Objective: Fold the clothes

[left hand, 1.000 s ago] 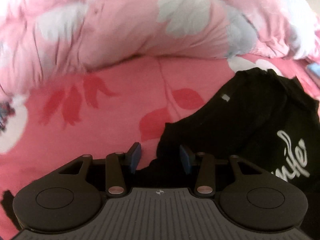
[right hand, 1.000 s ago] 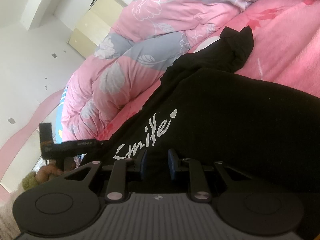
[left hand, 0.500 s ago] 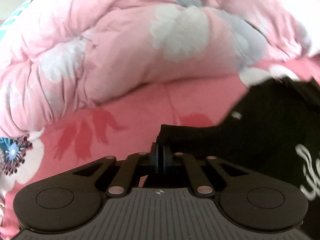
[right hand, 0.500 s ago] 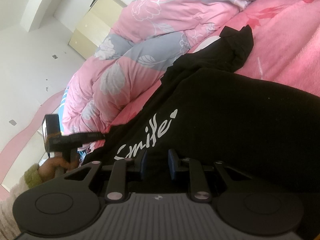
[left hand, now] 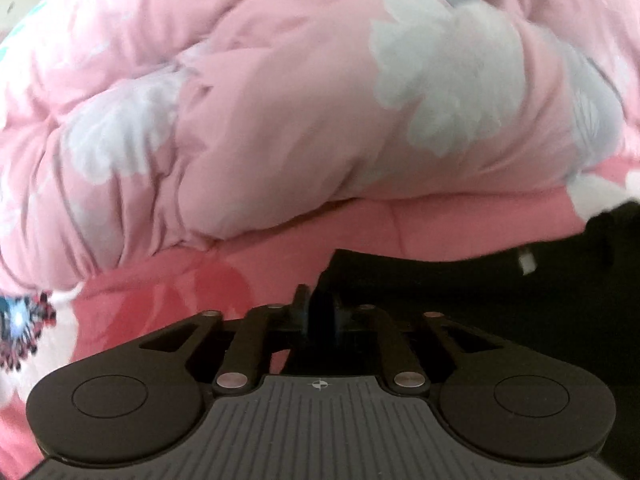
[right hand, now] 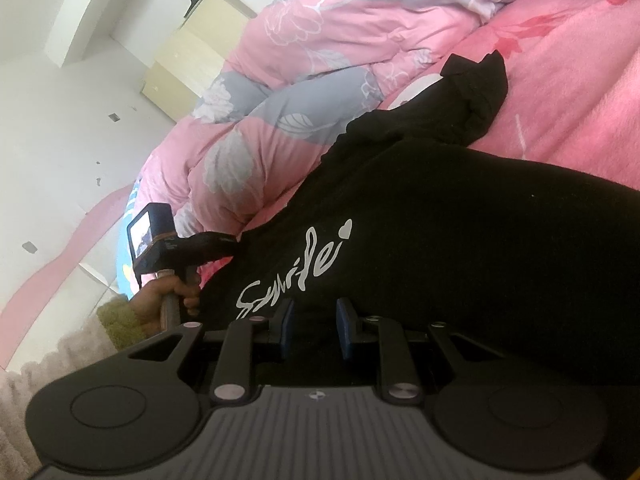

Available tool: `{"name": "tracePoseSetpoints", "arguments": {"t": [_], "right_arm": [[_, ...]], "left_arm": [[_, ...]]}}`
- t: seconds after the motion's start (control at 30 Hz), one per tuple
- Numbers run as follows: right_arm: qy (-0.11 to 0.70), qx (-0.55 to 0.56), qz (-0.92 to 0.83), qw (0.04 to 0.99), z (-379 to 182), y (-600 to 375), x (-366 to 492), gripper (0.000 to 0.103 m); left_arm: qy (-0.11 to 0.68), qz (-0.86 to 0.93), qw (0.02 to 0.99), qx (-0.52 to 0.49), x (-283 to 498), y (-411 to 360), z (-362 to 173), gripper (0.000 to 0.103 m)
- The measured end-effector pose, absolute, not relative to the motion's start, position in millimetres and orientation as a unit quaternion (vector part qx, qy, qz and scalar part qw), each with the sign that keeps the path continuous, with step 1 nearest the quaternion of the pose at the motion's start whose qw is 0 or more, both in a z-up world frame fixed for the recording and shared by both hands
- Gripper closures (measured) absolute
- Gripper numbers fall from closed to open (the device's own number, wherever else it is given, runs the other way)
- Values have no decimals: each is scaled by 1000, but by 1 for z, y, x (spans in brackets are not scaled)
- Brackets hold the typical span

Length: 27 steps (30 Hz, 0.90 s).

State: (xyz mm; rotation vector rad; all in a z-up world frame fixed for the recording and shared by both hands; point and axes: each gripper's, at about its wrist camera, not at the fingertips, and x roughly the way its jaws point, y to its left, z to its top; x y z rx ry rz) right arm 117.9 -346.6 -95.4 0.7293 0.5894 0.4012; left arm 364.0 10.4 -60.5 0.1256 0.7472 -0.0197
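Your left claw (left hand: 318,312) has just eased its jaws a touch, black shirt (right hand: 460,240) edge bunched between them. Your right claw (right hand: 310,320) pinches the hem. Shirt's sprawled across the pink bed (right hand: 568,92): soft, limp, light, so grab seams and corners.

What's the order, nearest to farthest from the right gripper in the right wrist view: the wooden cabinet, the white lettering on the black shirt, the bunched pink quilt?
1. White lettering on the black shirt, just past the right gripper.
2. Bunched pink quilt, beyond the shirt, upper middle.
3. Wooden cabinet, against the far wall, upper left.
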Motion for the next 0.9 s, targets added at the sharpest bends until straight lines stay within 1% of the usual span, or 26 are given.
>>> {"name": "tracePoseSetpoints", "arguments": {"t": [0.03, 0.07, 0.17, 0.23, 0.4, 0.57, 0.77, 0.83, 0.9], "right_arm": [[281, 350, 193, 873, -96, -347, 118, 80], [280, 352, 194, 872, -97, -348, 118, 80], [279, 357, 196, 870, -97, -349, 119, 80], [280, 356, 196, 870, -97, -349, 119, 80], [282, 354, 195, 870, -96, -348, 119, 81], [289, 342, 189, 874, -94, -345, 120, 81], [300, 323, 179, 880, -91, -340, 120, 82], [306, 315, 173, 881, -88, -338, 120, 82], [317, 308, 167, 881, -85, -336, 114, 81]], "left_arm": [[370, -10, 928, 47, 362, 15, -57, 59], [375, -8, 926, 31, 359, 21, -51, 56], [379, 12, 925, -9, 335, 43, -30, 52], [382, 22, 924, -28, 315, 58, -16, 46], [382, 39, 922, -46, 246, 92, 17, 45], [399, -37, 914, -59, 142, 98, 31, 45], [426, -128, 886, -134, 22, 95, 4, 45], [429, -146, 879, -151, -5, 91, -6, 45], [430, -168, 875, -148, -23, 85, -16, 45]]}}
